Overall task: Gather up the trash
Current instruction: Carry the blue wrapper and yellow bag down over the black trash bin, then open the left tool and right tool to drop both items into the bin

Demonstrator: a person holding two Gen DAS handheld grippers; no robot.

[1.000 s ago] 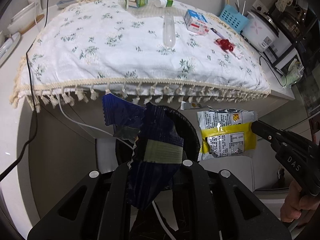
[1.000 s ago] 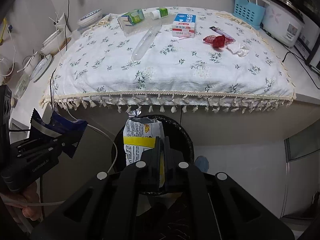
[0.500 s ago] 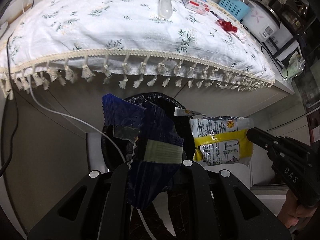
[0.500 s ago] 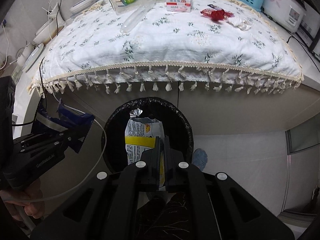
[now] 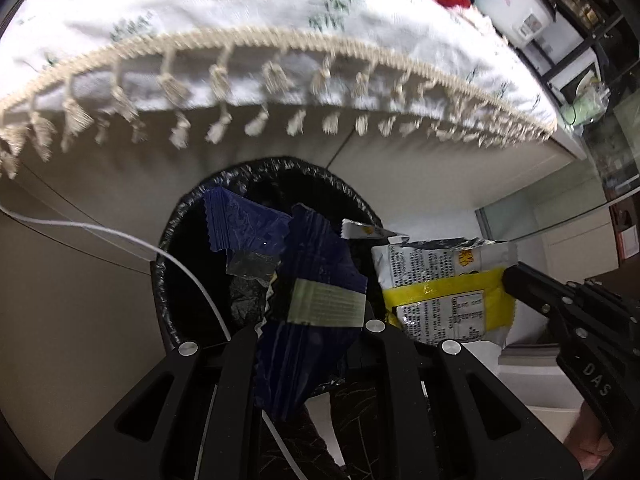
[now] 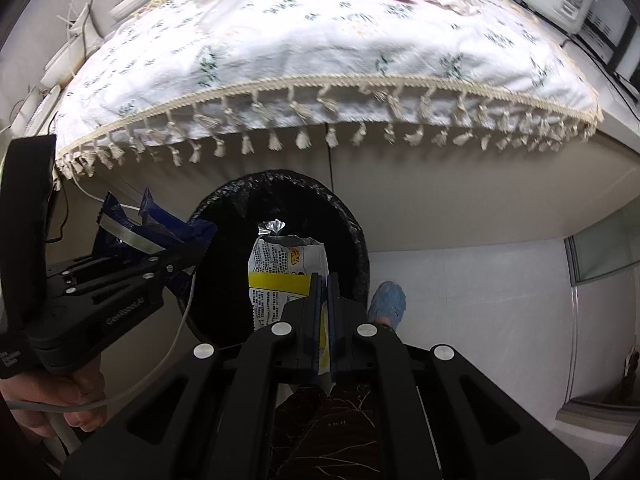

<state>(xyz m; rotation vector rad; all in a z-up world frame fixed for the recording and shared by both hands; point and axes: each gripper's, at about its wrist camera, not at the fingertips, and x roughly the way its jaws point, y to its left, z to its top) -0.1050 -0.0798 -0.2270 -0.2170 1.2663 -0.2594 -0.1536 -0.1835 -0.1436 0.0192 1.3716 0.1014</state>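
Both wrappers hang over the bin (image 6: 280, 200). The left hand-held gripper (image 5: 308, 344) pinches the blue wrapper (image 5: 304, 280); the right hand-held gripper (image 6: 324, 300) pinches the yellow wrapper (image 6: 280, 268). Next, let go so they drop in.

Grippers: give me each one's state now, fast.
Left gripper: shut on the dark blue wrapper.
Right gripper: shut on the yellow and silver snack bag.
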